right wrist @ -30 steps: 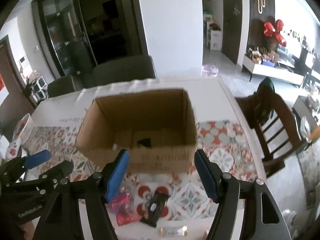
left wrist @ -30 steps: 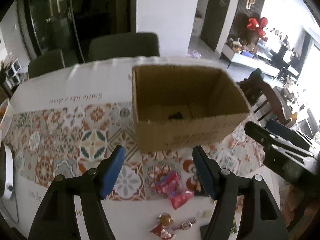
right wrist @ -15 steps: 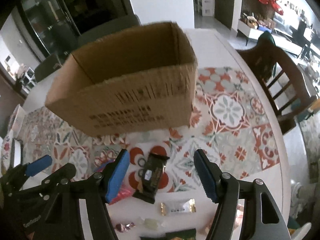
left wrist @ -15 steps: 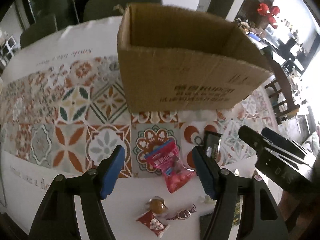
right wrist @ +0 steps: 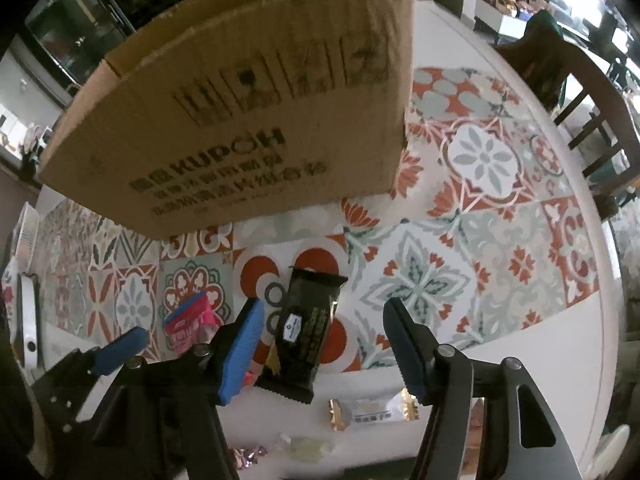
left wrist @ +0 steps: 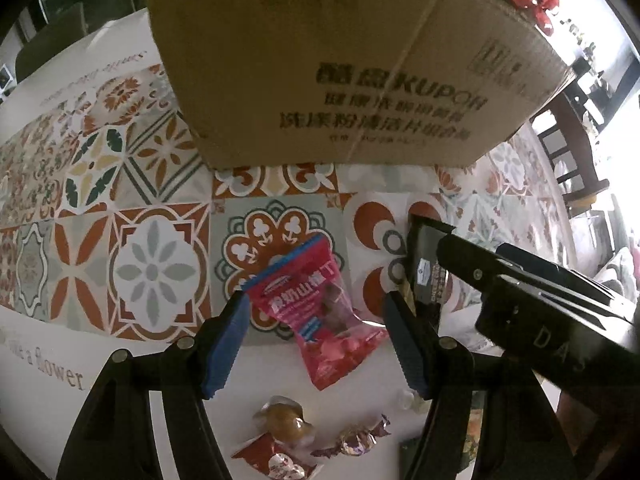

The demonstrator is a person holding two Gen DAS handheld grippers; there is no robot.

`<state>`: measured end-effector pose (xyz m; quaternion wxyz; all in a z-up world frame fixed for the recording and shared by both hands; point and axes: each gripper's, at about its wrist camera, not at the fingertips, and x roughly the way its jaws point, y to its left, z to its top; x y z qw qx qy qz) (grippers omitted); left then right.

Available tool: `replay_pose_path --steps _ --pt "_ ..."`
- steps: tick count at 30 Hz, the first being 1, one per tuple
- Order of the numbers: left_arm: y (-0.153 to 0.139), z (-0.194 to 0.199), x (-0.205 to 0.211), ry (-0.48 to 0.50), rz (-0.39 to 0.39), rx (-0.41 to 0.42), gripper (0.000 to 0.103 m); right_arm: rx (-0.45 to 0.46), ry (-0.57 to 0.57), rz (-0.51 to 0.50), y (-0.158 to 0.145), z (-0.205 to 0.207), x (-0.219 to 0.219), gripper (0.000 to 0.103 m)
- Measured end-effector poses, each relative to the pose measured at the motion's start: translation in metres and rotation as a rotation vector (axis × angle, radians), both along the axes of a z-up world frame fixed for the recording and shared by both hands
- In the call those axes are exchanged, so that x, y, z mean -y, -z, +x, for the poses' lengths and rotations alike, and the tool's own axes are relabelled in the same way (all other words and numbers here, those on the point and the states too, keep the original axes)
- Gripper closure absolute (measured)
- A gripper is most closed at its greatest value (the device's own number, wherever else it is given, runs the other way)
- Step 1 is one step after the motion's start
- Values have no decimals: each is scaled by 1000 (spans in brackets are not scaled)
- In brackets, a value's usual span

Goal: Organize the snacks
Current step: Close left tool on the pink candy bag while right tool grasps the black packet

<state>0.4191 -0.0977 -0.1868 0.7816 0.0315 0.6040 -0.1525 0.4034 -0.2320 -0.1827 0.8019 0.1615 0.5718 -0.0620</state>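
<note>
Holding both tongs nose-down over the table (left wrist: 48, 356), I record the following, left to right. My left tongs (left wrist: 316, 340) stand released, blue pads apart; the jaws have been easing closed only slightly. A pink-red snack pouch (left wrist: 320, 312) lies flat on the table between the pads; whether the left pad touches its upper corner I cannot tell, and the right pad stands clear of it. Below that pouch, nearer the table edge, lie a clear-wrapped amber candy (left wrist: 282, 420), a small red packet (left wrist: 272, 456) and a foil-twisted sweet (left wrist: 356, 438).

Just right of the pouch lies a black snack bar (right wrist: 308, 328), flat on the patterned tablecloth (right wrist: 480, 160), partly hidden in the left view by my right tongs. My right tongs (right wrist: 320, 344) are likewise released; their jaws have just been closing. The bar lies between the pads, nearer the left one, with neither pad pressing on it. Beside its lower end lie a gold-ended white sachet (right wrist: 372, 408) and a pale clear-wrapped sweet (right wrist: 308, 448).

Behind both snacks stands the cardboard box (left wrist: 340, 60), printed face towards me, apart from them. A wooden chair (right wrist: 580, 92) stands at the far right.
</note>
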Motion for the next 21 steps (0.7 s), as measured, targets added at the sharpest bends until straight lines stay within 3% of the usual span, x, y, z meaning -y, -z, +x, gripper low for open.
replay_pose_path --steps 13,16,21 --pt "20 2 6 17 41 -18 36 -72 21 -10 28 9 -13 47" --pt "24 2 8 21 57 -21 41 -88 9 -14 35 12 -18 47" --pt "28 3 8 18 63 -20 53 -77 -25 -58 36 15 -25 66"
